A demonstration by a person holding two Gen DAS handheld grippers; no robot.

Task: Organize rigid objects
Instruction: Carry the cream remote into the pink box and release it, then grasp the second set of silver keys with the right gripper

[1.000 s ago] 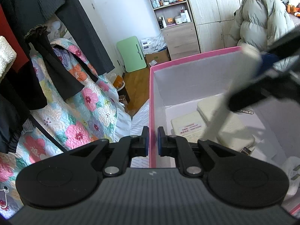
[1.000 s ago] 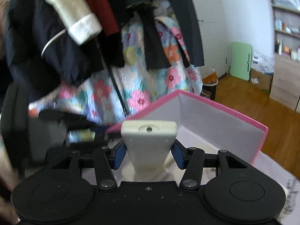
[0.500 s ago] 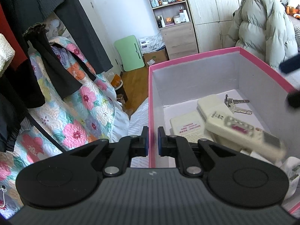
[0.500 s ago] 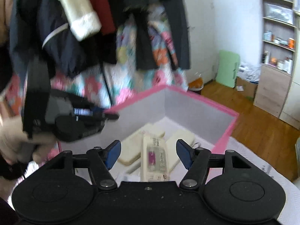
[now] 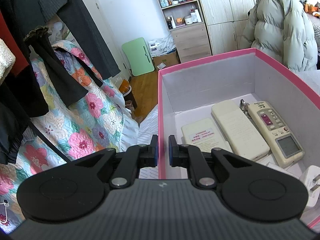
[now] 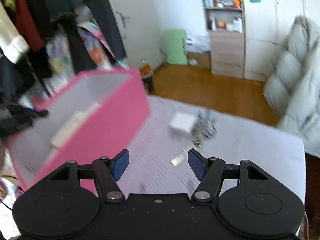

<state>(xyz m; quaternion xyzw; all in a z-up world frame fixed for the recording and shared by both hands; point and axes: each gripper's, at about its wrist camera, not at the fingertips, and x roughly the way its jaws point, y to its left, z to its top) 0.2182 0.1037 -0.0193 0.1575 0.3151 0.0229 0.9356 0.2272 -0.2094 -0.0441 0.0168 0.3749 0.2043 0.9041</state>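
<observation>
My left gripper [image 5: 162,150] is shut on the near left wall of the pink box [image 5: 208,59]. Inside the box lie three cream remotes: one face down [image 5: 202,135], a long one [image 5: 239,129], and one with buttons and a screen [image 5: 277,131], beside a key ring [image 5: 244,105]. A white plug [image 5: 313,186] lies at the near right. My right gripper [image 6: 158,165] is open and empty above the striped sheet, right of the pink box [image 6: 112,120]. A white charger cube [image 6: 181,124], a metal clump [image 6: 207,127] and a small metal piece [image 6: 178,160] lie ahead of it, blurred.
Dark clothes [image 5: 60,40] and a floral quilt [image 5: 80,120] hang at the left. A wooden shelf unit [image 5: 188,30], a green folding table [image 5: 139,57] and a padded jacket [image 5: 284,34] stand behind. The bed edge drops to a wood floor [image 6: 210,88].
My right gripper opened, left the buttoned remote in the box, and swung out to the right over the sheet. My left gripper kept its hold on the box wall.
</observation>
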